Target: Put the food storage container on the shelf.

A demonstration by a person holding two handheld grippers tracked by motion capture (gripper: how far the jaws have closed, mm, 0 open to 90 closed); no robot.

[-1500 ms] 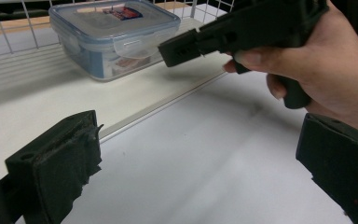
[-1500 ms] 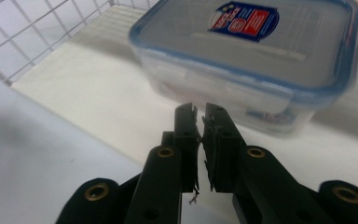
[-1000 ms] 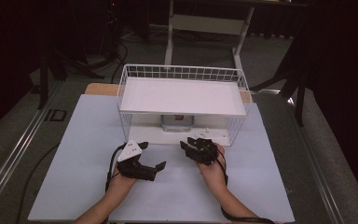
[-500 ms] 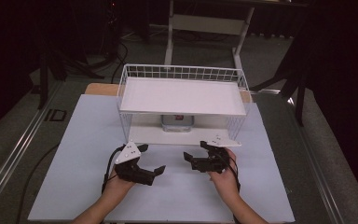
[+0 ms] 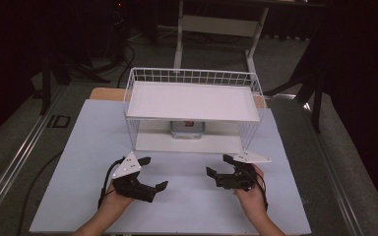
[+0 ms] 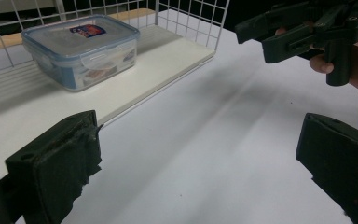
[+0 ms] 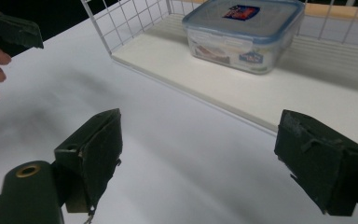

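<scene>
Left gripper (image 5: 153,173): black, two jaws, grey three-cornered plate on top; jaws stand wide apart, nothing between them, only bare bench surface ahead.
Right gripper (image 5: 216,165): black, same build; jaws have just been opening and now stand wide apart with nothing between them.
Clear plastic food box with blue-rimmed lid (image 6: 81,49): ahead of the left jaws and toward their left side, well apart from both tips; in the right gripper view (image 7: 244,32) it sits ahead of the jaws, nearer the right-hand jaw, well apart.
Box support: lower white shelf board of the white wire rack (image 5: 133,93), under the upper board; the box rests upright, lid on.
Bench (image 5: 78,147): pale white sheet; both grippers hang over it just before the rack's front edge.
Grippers to each other: tips face inward, well apart.
</scene>
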